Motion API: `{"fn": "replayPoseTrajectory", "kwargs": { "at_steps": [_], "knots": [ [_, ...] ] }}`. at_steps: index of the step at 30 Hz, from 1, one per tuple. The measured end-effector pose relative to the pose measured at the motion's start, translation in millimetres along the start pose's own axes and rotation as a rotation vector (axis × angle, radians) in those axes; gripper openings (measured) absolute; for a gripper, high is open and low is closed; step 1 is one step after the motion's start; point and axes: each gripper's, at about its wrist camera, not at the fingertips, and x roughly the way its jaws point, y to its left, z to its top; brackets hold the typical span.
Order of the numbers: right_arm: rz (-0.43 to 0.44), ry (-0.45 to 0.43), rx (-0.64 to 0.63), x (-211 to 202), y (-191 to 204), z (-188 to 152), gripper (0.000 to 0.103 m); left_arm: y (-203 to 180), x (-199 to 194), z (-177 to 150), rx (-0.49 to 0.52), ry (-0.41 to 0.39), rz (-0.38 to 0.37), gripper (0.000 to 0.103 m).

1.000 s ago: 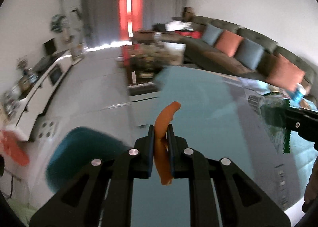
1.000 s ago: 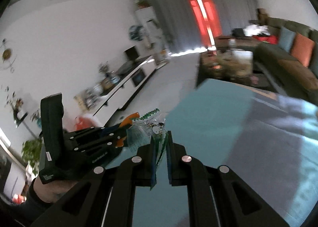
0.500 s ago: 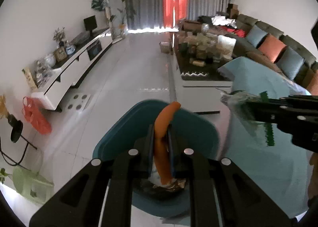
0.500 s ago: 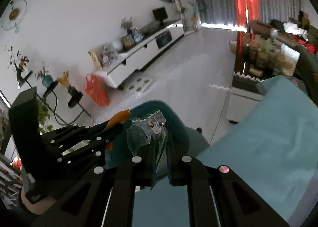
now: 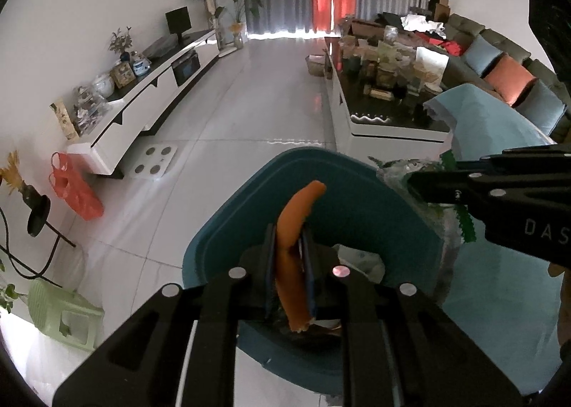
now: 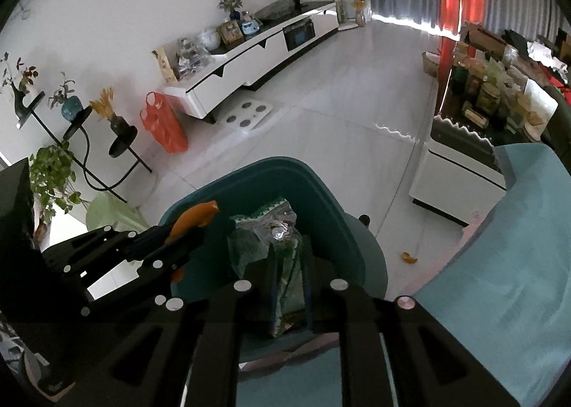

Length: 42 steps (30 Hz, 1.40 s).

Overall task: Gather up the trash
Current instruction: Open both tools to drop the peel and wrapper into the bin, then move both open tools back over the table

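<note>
A teal trash bin (image 5: 228,228) stands on the floor beside the table; it also shows in the right wrist view (image 6: 307,178). My left gripper (image 5: 289,239) is shut on an orange peel (image 5: 298,214) and holds it over the bin's opening. My right gripper (image 6: 289,257) is shut on a green and clear snack wrapper (image 6: 271,232), also over the bin. In the left wrist view the wrapper (image 5: 396,171) hangs at the bin's right rim. Some trash (image 5: 360,260) lies inside the bin.
The table with a light blue cloth (image 6: 506,264) is to the right. A bit of orange peel (image 6: 408,258) lies on the white tiled floor. A coffee table (image 5: 385,100), a TV console (image 5: 150,86), a red bag (image 5: 76,189) and a green stool (image 5: 67,314) stand around.
Both grippers swung left from over the table to above the bin, carrying the peel and the wrapper. Over the last half second they came closer to the bin's opening.
</note>
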Motion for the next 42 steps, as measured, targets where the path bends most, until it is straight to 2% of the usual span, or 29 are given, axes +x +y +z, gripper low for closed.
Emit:
{"fn": "replayPoseTrajectory", "kwargs": {
  "at_steps": [1,3,5,7,10,12,14,16,17,18,20,24,31,34,42],
  "knots": [
    [-0.001,0.006,0.000,2.8,0.5,1.0,0.022,2.0,2.0,1.0,-0.003,0.004,0.005,0.016],
    [-0.005,0.004,0.004,4.6,2.5,1.6,0.035,2.8,4.4,0.8,-0.007,0.004,0.010,0.024],
    [0.002,0.001,0.011,4.5,1.8,2.4,0.039,3.5,4.4,1.3,-0.015,0.000,0.021,0.050],
    [0.014,-0.011,0.028,2.0,-0.9,2.6,0.050,6.1,4.2,1.0,-0.017,-0.004,0.026,0.059],
    [0.037,-0.047,0.054,-8.9,-5.7,3.7,0.050,9.7,-2.4,1.2,-0.034,-0.014,0.016,0.067],
    [0.033,-0.087,0.057,-23.4,-7.3,2.7,0.052,8.4,-11.5,3.1,-0.055,-0.038,0.004,0.069],
    [0.009,-0.129,0.052,-39.7,-8.3,0.5,0.058,9.4,-23.5,3.8,-0.065,-0.063,-0.007,0.081],
    [-0.019,-0.177,0.036,-60.2,-10.1,-5.1,0.064,5.5,-34.7,5.6,-0.067,-0.089,-0.023,0.087],
    [-0.028,-0.190,0.038,-66.0,-12.5,-7.2,0.067,1.6,-40.8,6.6,-0.064,-0.101,-0.032,0.095],
    [-0.051,-0.212,0.043,-75.3,-16.3,-11.1,0.074,-2.2,-48.0,7.2,-0.071,-0.119,-0.046,0.097],
    [-0.082,-0.252,0.046,-90.9,-24.3,-18.1,0.086,-10.8,-60.7,7.3,-0.067,-0.143,-0.069,0.097],
    [-0.153,-0.348,0.083,-129.7,-45.7,-43.8,0.097,-28.4,-84.5,7.7,-0.061,-0.184,-0.113,0.098],
    [-0.295,-0.490,0.150,-192.1,-75.6,-100.8,0.096,-74.1,-128.5,8.6,-0.014,-0.278,-0.193,0.098],
    [-0.383,-0.548,0.192,-218.6,-87.6,-134.6,0.096,-101.2,-148.8,3.0,0.020,-0.337,-0.252,0.098],
    [-0.589,-0.634,0.303,-266.4,-105.9,-221.3,0.096,-165.7,-186.6,-21.2,0.090,-0.442,-0.363,0.098]
  ]
}}
